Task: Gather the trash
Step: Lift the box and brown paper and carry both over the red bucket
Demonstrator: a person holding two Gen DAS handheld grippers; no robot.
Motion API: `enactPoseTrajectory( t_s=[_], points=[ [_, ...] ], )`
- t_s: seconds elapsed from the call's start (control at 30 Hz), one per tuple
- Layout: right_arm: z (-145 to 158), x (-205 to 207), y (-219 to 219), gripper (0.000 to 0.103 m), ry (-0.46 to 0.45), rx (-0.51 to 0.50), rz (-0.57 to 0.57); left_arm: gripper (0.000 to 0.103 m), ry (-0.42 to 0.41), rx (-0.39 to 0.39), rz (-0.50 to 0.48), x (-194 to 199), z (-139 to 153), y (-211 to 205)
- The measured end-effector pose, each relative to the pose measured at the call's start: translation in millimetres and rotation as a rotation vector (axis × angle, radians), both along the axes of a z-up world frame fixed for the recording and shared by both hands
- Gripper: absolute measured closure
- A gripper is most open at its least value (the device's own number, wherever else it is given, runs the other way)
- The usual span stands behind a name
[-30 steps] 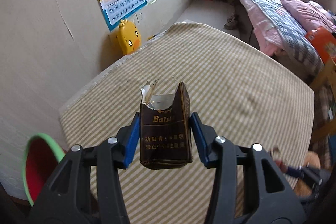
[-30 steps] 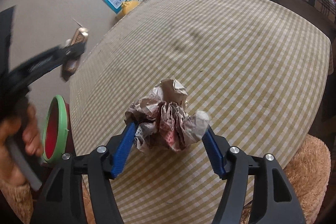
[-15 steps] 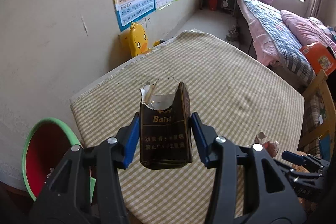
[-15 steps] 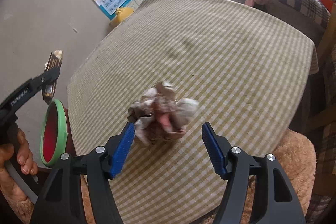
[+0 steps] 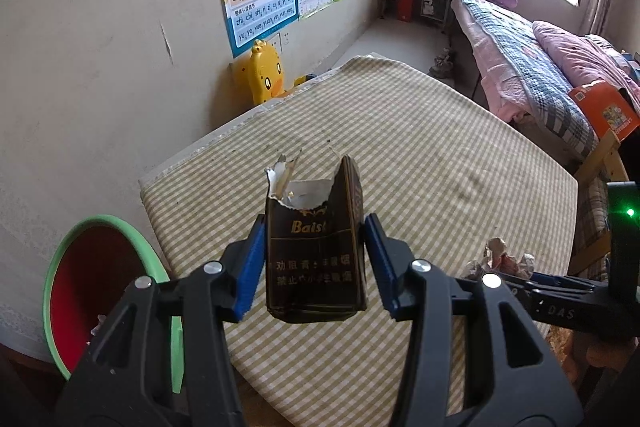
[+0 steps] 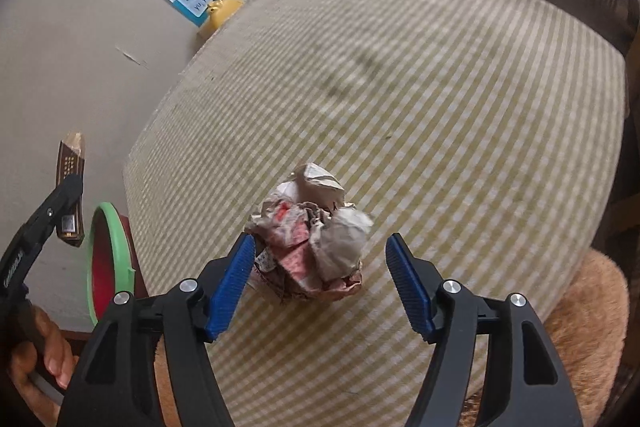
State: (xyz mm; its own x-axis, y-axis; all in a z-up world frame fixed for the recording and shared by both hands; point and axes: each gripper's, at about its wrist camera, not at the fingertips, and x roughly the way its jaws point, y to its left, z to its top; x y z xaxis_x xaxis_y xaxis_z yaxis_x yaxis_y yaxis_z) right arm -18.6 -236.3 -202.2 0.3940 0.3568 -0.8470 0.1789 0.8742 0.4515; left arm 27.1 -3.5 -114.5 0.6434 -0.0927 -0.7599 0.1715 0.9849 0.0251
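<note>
1. While the left tongs pinch the torn cigarette pack upright, long axis vertical, open end up, it hangs above the counter.
2. Crumpled paper sits between the spread right tongs, against the left finger.

Both wrist views look down—table shared, bin at left.

One cigarette pack, one paper wad, one bin, two claws.
</note>
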Motion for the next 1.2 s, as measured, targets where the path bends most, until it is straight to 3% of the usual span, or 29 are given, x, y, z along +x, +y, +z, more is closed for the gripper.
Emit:
enactPoseTrajectory(
  t_s=[0.07, 0.17, 0.23, 0.43, 0.8, 1.2],
  points=[
    [-1, 1, 2, 0.041, 0.002, 0.003, 0.006, 0.057, 0.013, 0.003, -0.002, 0, -4, -1],
    [1, 3, 8, 0.065, -0.008, -0.017, 0.03, 0.057, 0.028, 0.008, -0.007, 2, -8, -4],
    [4, 3, 8, 0.069, -0.016, -0.025, 0.037, 0.056, 0.03, 0.014, -0.013, 2, -9, -6],
    [24, -6, 7, 0.071, -0.07, -0.03, 0.035, 0.056, 0.033, 0.017, -0.019, 3, -9, -8],
    [98, -18, 17, 0.071, -0.286, -0.073, 0.046, 0.056, -0.027, 0.016, -0.004, 0, 12, -1],
    [124, -13, 43, 0.071, -0.355, -0.104, 0.109, 0.056, -0.087, -0.002, 0.065, -3, 32, 30]
  ],
)
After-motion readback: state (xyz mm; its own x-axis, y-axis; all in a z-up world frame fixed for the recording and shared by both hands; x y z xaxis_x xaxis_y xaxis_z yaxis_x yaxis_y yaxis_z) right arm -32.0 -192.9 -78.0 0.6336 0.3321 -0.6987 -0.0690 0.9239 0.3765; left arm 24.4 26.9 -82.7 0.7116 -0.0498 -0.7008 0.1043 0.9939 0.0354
